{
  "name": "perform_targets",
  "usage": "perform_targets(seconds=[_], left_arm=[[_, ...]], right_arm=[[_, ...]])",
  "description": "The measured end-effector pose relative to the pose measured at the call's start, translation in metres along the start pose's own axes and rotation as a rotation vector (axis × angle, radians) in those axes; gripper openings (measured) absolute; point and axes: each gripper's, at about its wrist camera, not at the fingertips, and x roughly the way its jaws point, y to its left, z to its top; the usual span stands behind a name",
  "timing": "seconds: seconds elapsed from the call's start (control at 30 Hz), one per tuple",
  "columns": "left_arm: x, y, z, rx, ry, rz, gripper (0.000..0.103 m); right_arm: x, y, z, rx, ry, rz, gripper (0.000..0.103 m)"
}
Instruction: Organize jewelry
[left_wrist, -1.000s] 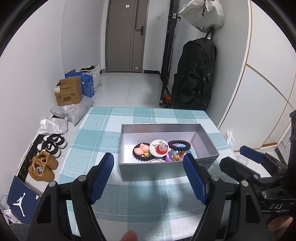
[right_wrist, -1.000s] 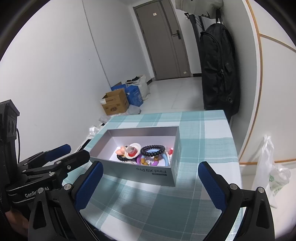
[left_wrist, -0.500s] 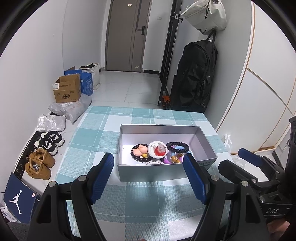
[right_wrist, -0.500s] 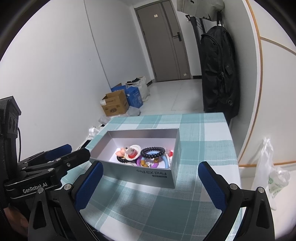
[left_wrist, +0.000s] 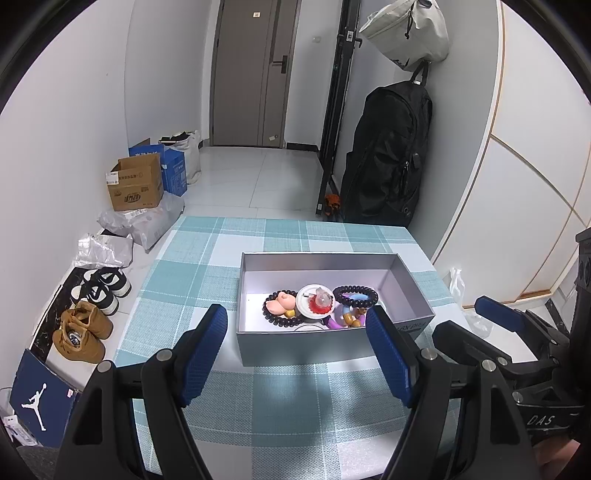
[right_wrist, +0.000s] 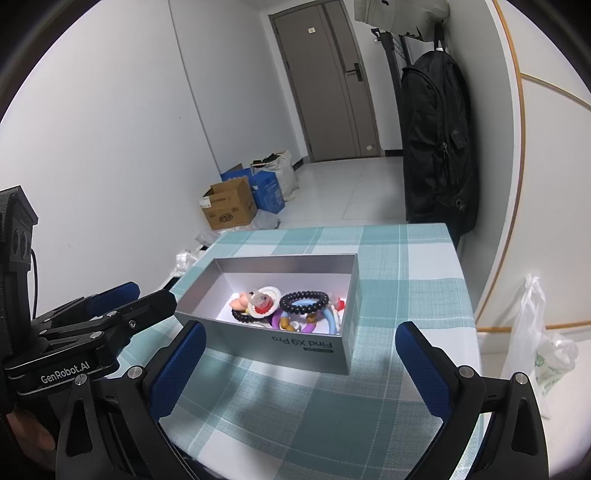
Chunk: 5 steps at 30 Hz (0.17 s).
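A silver box (left_wrist: 306, 347) (right_wrist: 295, 349) stands in the middle of a teal checked tablecloth (left_wrist: 295, 406). Inside lie a dark bead bracelet (left_wrist: 355, 296) (right_wrist: 304, 301), a second dark bead bracelet (left_wrist: 275, 319), a white round piece with a red centre (left_wrist: 316, 301) (right_wrist: 264, 299), a pink charm (left_wrist: 282, 303) and purple and blue rings (right_wrist: 321, 319). My left gripper (left_wrist: 295, 350) is open and empty, held back from the box's near side. My right gripper (right_wrist: 299, 365) is open and empty, near the box's right corner.
The table ends at a white wall panel on the right. A black backpack (left_wrist: 388, 158) hangs beyond the table. Cardboard boxes (left_wrist: 136, 182), bags and shoes (left_wrist: 83, 332) sit on the floor at left. A plastic bag (right_wrist: 543, 350) hangs at right.
Both grippers have drawn back and up from the box, which now looks smaller and farther. Both stay open and empty. The jewelry has not moved.
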Motion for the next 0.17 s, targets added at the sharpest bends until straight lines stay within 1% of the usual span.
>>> perform_targets(seconds=[0.17], left_arm=[[-0.0037, 0.0019, 0.0014, 0.004, -0.027, 0.022, 0.074]], right_arm=[[0.0001, -0.0002, -0.0002, -0.001, 0.002, -0.001, 0.103]])
